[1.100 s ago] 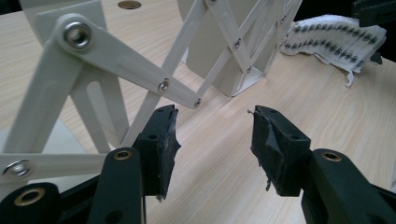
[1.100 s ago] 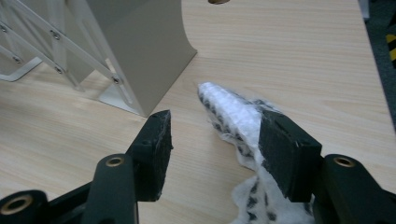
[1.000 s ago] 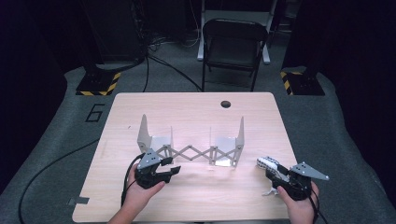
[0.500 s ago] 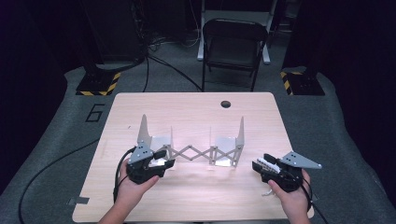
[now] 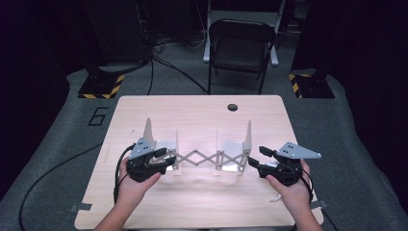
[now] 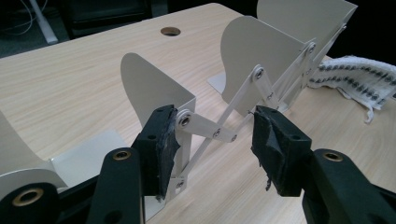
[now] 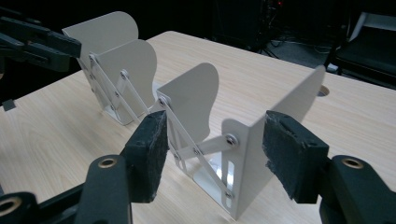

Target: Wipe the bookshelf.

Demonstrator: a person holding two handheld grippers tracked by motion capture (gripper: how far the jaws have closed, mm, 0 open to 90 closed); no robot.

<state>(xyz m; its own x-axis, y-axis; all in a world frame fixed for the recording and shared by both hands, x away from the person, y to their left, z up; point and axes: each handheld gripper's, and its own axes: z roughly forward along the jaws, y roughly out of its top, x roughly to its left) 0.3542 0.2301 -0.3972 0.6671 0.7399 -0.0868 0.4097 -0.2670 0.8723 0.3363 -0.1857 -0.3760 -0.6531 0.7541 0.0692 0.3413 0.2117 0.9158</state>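
The desk (image 5: 202, 115) is seen from above in the high view, from the person's side, facing forward and down, far enough that a chair (image 5: 238, 48) and floor beyond are taken in. The left gripper view is set low and close, along the left tongs (image 6: 212, 144), across the rack (image 6: 154, 88) toward the desk's far edge. The right gripper view is set likewise along the right tongs (image 7: 217, 149). The rack's scissor links (image 5: 202, 158) are shared by all three views.

Black grippers (image 5: 166, 161) with grey plates (cables trailing), bare forearms
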